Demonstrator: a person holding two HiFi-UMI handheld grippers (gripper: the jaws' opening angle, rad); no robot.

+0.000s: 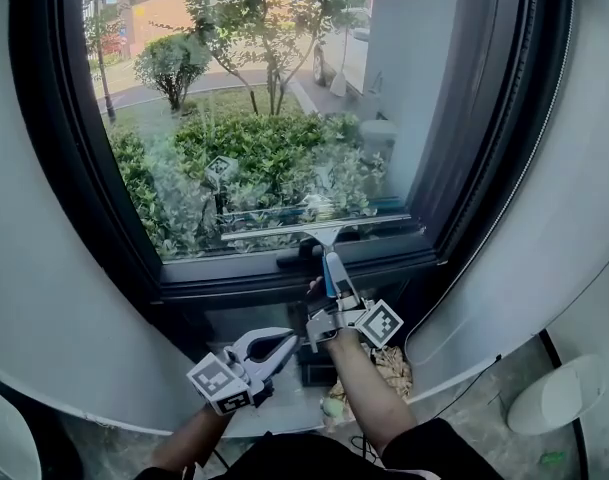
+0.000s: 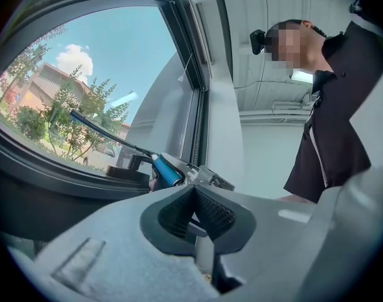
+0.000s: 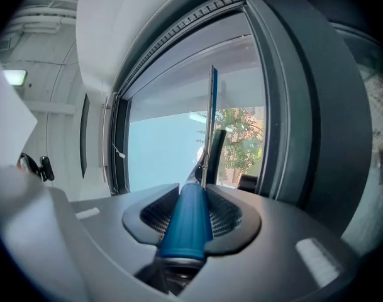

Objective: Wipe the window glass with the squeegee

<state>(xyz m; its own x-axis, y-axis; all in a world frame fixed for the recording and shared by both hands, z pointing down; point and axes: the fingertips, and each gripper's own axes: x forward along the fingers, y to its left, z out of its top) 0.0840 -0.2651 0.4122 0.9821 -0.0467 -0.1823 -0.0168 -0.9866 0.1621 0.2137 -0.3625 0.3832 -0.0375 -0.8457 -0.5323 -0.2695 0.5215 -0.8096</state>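
- I saw a grey, stone-like floor (image 1: 489, 408) beneath the window (image 1: 274, 118).
- A thin dark cable (image 1: 471, 378) lay across it on the right.
- A white rounded object (image 1: 562, 393) rested there; I couldn't identify it.
- Brownish litter (image 1: 392, 366) sat by the wall's foot.

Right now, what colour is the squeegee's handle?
Blue. The squeegee handle shows best in the right gripper view.

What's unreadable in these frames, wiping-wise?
- Blade-to-glass contact: head view sees the squeegee face-on; right gripper view edge-on, gap unreadable.
- Haze on the window glass: water or reflection, unclear, head view.
- Window top: cut by head view's upper edge.
- Floor clutter under the sill: partly behind the right tongs and arm, head view.
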